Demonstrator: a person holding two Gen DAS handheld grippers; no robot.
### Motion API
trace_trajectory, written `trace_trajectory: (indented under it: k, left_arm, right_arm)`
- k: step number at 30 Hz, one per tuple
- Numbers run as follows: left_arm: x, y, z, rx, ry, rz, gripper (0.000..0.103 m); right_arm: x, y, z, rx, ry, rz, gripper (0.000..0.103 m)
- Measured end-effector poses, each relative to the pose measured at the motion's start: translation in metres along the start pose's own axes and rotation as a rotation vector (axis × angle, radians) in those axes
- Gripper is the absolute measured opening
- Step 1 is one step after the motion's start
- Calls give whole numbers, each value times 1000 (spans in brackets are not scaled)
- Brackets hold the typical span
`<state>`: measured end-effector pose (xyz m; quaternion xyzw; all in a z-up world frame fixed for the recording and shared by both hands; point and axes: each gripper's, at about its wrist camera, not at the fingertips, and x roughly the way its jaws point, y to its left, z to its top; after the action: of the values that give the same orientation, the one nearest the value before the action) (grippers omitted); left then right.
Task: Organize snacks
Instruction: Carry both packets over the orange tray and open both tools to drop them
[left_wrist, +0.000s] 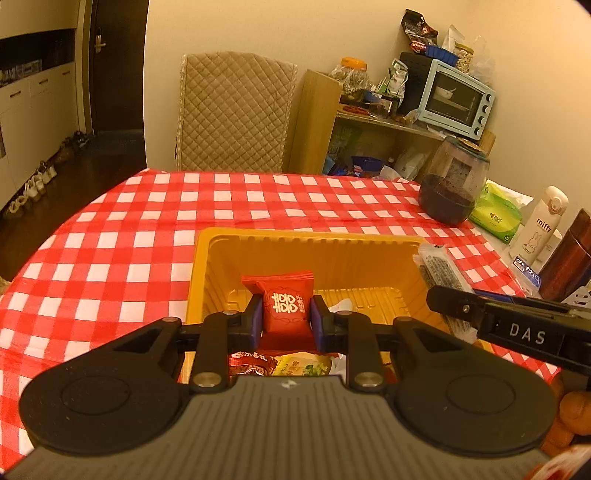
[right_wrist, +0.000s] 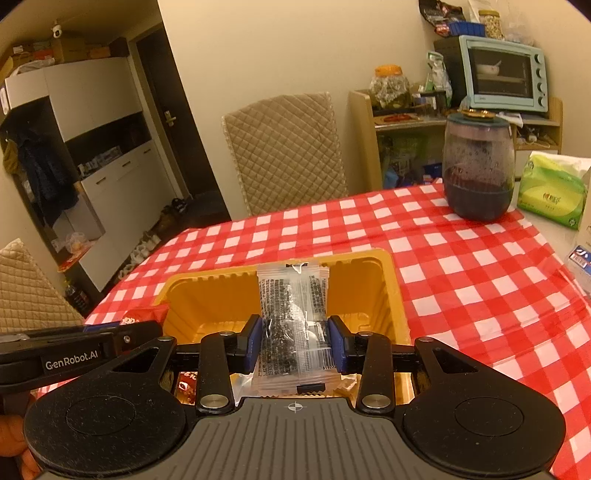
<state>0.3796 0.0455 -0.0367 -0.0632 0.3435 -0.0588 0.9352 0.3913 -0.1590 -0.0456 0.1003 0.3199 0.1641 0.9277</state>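
Tongs, L: my left gripper (left_wrist: 286, 319) is clamped on a red snack packet (left_wrist: 285, 314), blue pads pressing both sides, held above the yellow tray (left_wrist: 310, 240).
Tongs, R: my right gripper (right_wrist: 294, 341) is clamped on a clear sesame-bar packet (right_wrist: 291, 325), upright, approx. over the tray's near half.
Tray: yellow tray (right_wrist: 384, 291) sits on the red-check tablecloth (right_wrist: 461, 280); far part of floor looks bare, other packets (left_wrist: 251, 363) lie below my left pads, near side.
Step (my judgement): placing both packets w/ the rest.
How to do well: I lower each one till near the floor before releasing; keep the grippers apart, since the right one reaches in close beside my left; lay packets flat, side by side, not on the rim.
Risk: clear wrapper looks slick, may slip if I loosen early.
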Motion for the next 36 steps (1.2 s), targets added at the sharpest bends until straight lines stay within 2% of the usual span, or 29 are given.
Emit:
trace_trajectory:
  k: [16,18,36]
  left_arm:
    - [24,-8,3,21,19,0,25]
    - [26,-10,3,25,21,2,39]
    - [22,2,4,21,21,31,39]
  right_arm:
    - [15,-5,-2,17,31,-6,38]
    - [16,-6,-2,18,33,-6,39]
    - [14,-5,-1,33,27,0,39]
